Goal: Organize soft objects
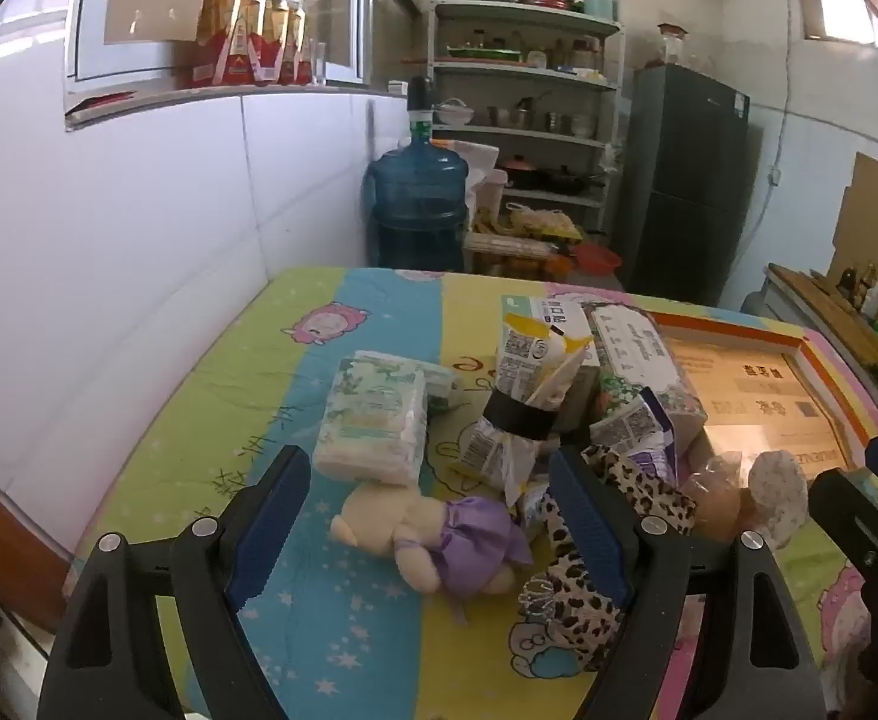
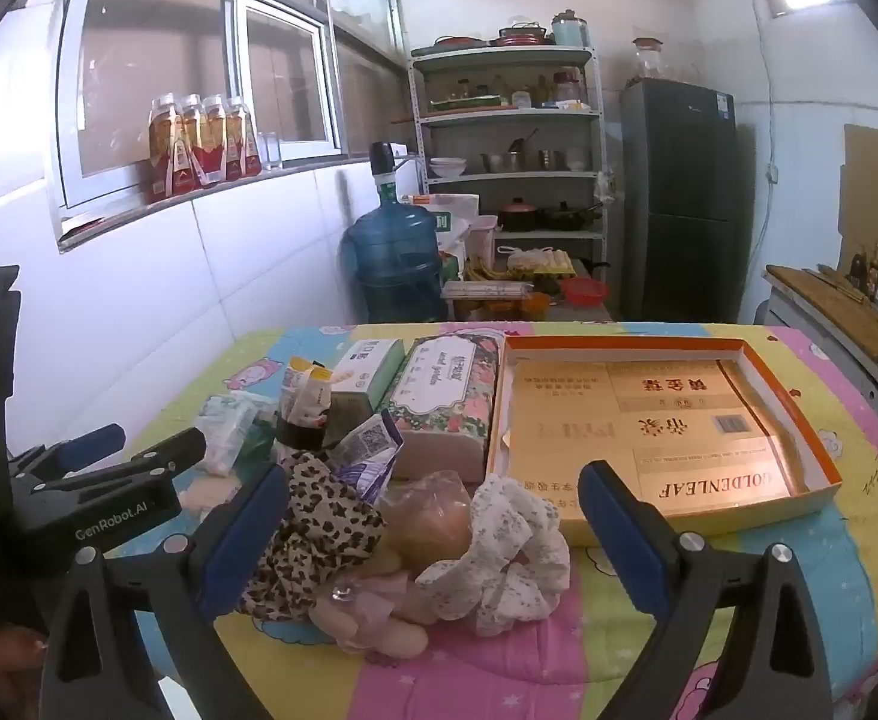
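Item: heap of soft objects on a surface (image 2: 709,600) covered with a striped cartoon cloth, lying to the left of an open shallow cardboard tray (image 2: 823,456), which holds nothing.

- Cream plush toy (image 1: 415,528) in a purple dress, lying flat, long axis running left to right across the left wrist view. It sits directly ahead of the left hand-held gripper (image 1: 427,522), between the lines of its two fingers and slightly below them. That gripper stands wide open, nothing held.
- Leopard-print fabric piece (image 2: 313,528), touching the plush toy on its right; it lies against the left finger of the right hand-held gripper (image 2: 433,534).
- White floral scrunchie (image 2: 517,552) and a clear-wrapped brownish bundle (image 2: 433,516), both just ahead of the right hand-held gripper, between its fingers. That gripper is likewise spread fully, empty.
- Tissue packs (image 1: 373,420) and taped pouches (image 1: 529,396), standing behind the heap.

Reach, as judged: the left hand is nearer the plush toy, the right nearer the scrunchie and the tray.

Clearance: the tray floor is free; open cloth lies in front of the heap; the wall (image 1: 139,240) closes the left edge.
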